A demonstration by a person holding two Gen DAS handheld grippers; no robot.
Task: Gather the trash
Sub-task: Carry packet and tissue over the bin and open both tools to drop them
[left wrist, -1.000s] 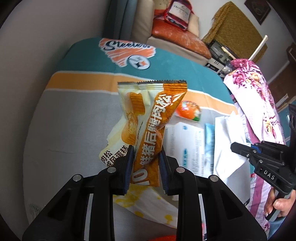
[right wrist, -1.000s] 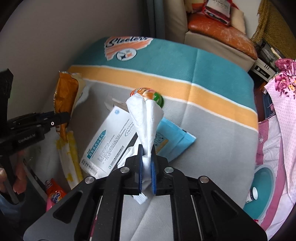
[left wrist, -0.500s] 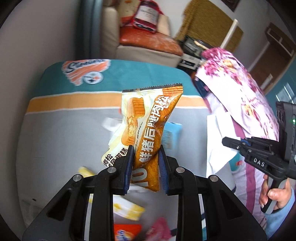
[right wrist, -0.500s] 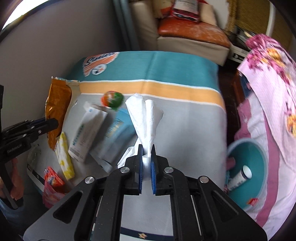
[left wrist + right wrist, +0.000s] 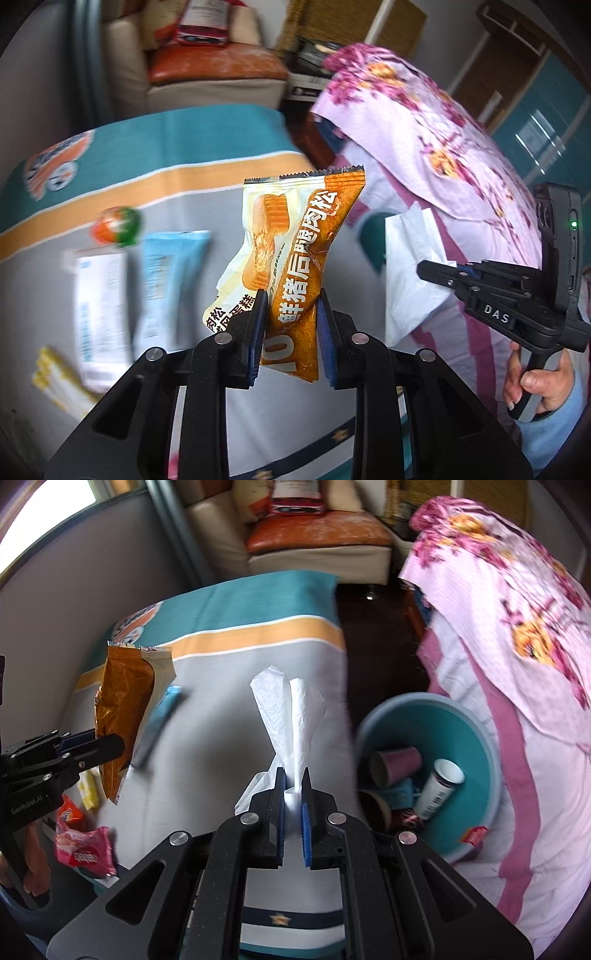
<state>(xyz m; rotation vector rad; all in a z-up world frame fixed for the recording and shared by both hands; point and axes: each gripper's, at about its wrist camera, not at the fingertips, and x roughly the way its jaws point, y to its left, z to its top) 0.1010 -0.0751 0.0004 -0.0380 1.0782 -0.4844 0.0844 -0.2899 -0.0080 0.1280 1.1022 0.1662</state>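
Here, the left gripper [image 5: 290,328] clamps an orange-and-cream crinkled snack wrapper [image 5: 295,266] above the grey striped tablecloth [image 5: 221,709]. The right gripper [image 5: 293,794] pinches a white crumpled tissue [image 5: 291,716]. A teal round plastic bin [image 5: 476,753] sits at three o'clock, holding cups.

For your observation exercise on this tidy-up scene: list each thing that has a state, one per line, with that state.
Left gripper: shut on the snack wrapper, lifted clear.
Right gripper: shut on the white tissue, held upright.
Teal bin: open, already holding cups and a bottle.
Pink wrapper: lying on the table.
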